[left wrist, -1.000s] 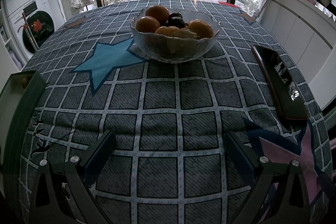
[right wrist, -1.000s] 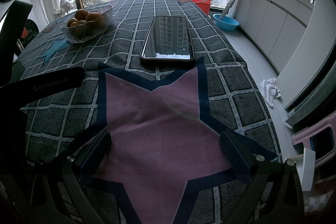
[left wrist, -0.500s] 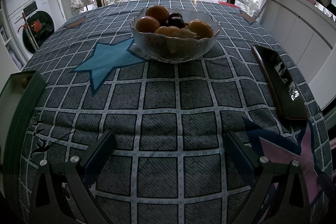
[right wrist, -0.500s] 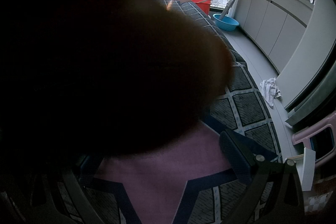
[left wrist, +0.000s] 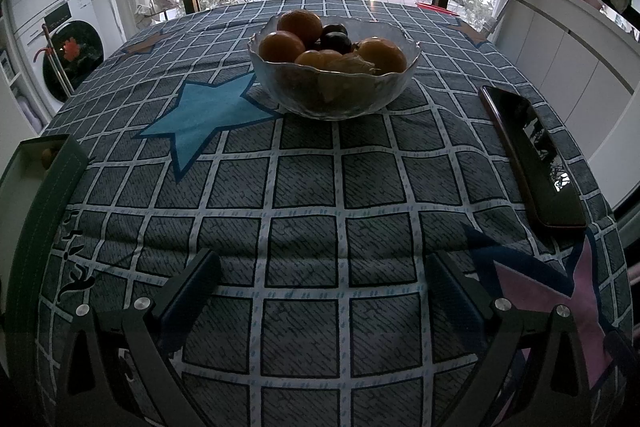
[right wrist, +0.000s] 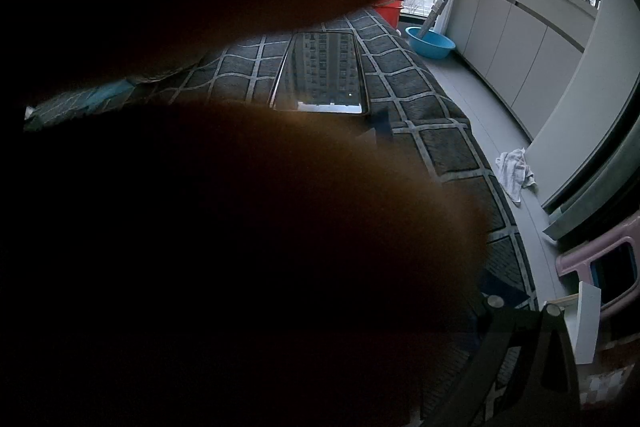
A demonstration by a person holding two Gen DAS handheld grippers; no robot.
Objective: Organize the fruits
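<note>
At far left, beyond the left gripper's (left wrist: 320, 291) left finger, a green box (left wrist: 44, 187) sits at the table (left wrist: 304, 187) edge. The fingers (left wrist: 192, 291) are spread apart and released, holding nothing, low over the checked cloth. Straight ahead of them, well apart, stands the glass bowl (left wrist: 334, 87) of oranges (left wrist: 282, 46) and dark fruit. Ahead and right of the right finger lies a phone (left wrist: 532, 155). A blurred dark shape (right wrist: 224, 235) close to the lens covers most of the right wrist view; whether the right gripper's fingers are parted or clenched cannot be told.
</note>
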